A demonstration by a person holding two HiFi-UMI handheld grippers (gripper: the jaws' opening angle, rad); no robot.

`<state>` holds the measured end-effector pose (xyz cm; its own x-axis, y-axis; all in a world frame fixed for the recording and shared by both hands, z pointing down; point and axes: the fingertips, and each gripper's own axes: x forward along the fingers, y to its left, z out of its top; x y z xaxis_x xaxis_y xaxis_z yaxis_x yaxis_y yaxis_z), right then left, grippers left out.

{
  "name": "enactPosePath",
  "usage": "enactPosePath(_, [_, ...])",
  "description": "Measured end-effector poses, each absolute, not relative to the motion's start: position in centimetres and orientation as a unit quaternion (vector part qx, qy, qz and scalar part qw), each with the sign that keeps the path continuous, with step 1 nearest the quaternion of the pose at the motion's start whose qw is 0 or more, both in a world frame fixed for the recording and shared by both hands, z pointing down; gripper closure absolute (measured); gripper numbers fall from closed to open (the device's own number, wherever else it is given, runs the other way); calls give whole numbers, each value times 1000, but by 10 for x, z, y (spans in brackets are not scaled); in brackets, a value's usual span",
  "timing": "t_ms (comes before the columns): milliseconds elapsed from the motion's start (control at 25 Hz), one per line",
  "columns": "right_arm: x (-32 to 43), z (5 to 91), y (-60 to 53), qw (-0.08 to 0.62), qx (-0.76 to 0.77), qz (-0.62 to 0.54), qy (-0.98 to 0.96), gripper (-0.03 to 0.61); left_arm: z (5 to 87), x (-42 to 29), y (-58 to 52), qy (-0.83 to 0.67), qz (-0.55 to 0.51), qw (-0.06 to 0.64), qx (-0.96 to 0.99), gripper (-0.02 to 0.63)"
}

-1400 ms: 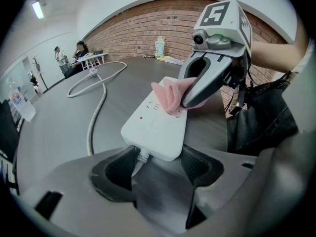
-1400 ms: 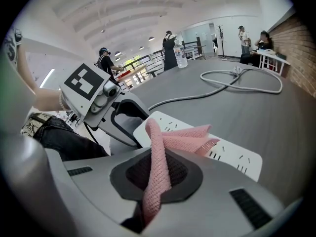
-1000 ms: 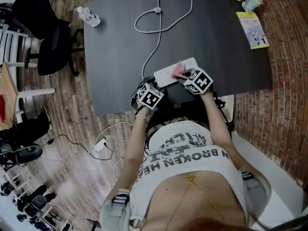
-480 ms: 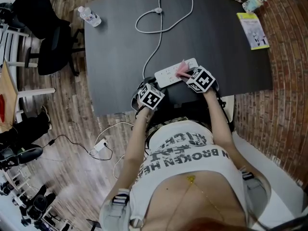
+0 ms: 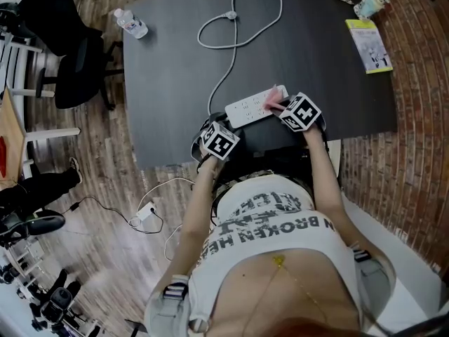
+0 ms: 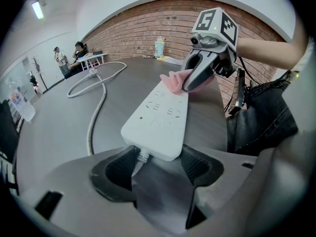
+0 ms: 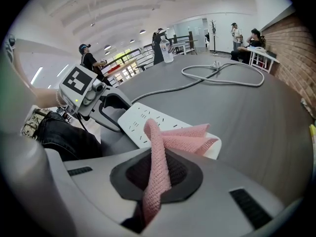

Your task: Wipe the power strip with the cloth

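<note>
Power strip (image 5: 252, 107): white, being held flat on the dark table (image 5: 175, 83), near the edge closest to the person.
Left gripper (image 6: 158, 168): being held at the power strip's cable end; its jaws are being pressed against the two sides of that end, opened only as wide as the strip.
Right gripper (image 7: 158, 177): being held at the power strip's other end; its jaws are being closed fully on the cloth (image 7: 159, 147).
Cloth: pink mesh, being pinched by one fold, while its loose folds are being laid on the power strip's top face at the end away from the cable.
Cable (image 5: 231, 21): white, being led from the power strip's gripped end into a loop well beyond the strip.
Water bottle (image 5: 130, 24): lying on its side, well apart from the power strip, beyond its cable end.
Cup (image 5: 370, 2) and leaflet (image 5: 367, 42): well apart from the power strip, beyond its cloth end.
</note>
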<state>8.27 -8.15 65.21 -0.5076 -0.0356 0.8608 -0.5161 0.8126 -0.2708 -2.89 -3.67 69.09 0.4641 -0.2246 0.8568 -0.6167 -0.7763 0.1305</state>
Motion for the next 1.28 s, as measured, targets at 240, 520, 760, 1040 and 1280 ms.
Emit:
enactPosePath(240, [101, 653, -86, 463, 189, 262, -825, 562, 691, -27, -36, -254, 451, 217, 828, 338])
enactPosePath(520, [120, 652, -92, 462, 214, 273, -817, 562, 690, -28, -35, -254, 451, 217, 828, 337])
enactPosePath(760, [137, 654, -96, 457, 238, 286, -808, 563, 691, -26, -35, -254, 451, 218, 827, 339])
enactPosePath(1040, [140, 655, -99, 477, 231, 285, -799, 561, 694, -30, -37, -260, 453, 217, 824, 339])
enactPosePath(1280, [141, 657, -98, 466, 234, 313, -794, 561, 693, -26, -36, -258, 451, 217, 826, 339])
